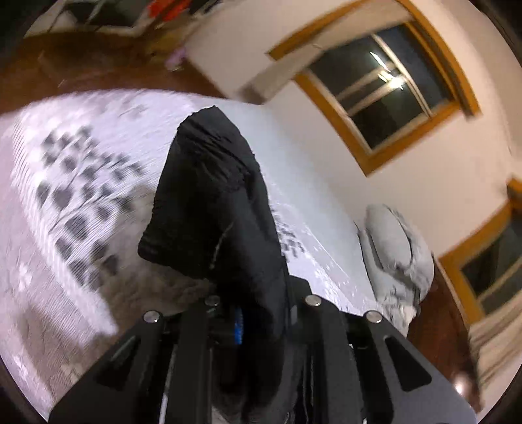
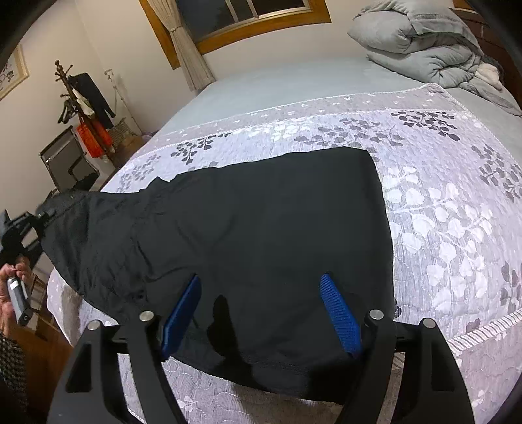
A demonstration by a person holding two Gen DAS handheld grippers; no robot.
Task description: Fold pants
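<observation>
1. No brand, label or readable writing anywhere in either view.
2. Black pants (image 2: 261,234): matte woven cloth, lightly creased, spread across the near part of the bed, one square-cut end lying flat toward the far right, the other end lifted off the left edge.
3. Left gripper (image 1: 251,323): clamped on a bunched fold of the pants (image 1: 212,202), blue ribbed pad just visible beside the cloth; fabric rising as a dark hooded peak in front of the lens. Left wrist view heavily motion-blurred.
4. Right gripper (image 2: 261,313): spread wide, nothing between the blue ribbed pads (image 2: 339,313), poised over the near edge of the pants; contact with the cloth not discernible.
5. Bedspread (image 2: 440,202): pale lilac quilted cover, stitched texture, grey and white leaf sprays, scalloped trim.
6. Grey duvet (image 2: 421,42): puffy, folded in a heap at the far right corner of the bed.
7. Wooden coat stand (image 2: 70,98) by the wall at left, dark garments and something orange hung on it.
8. Window frame (image 2: 261,22): honey-coloured wood, beige curtain tied beside it.
</observation>
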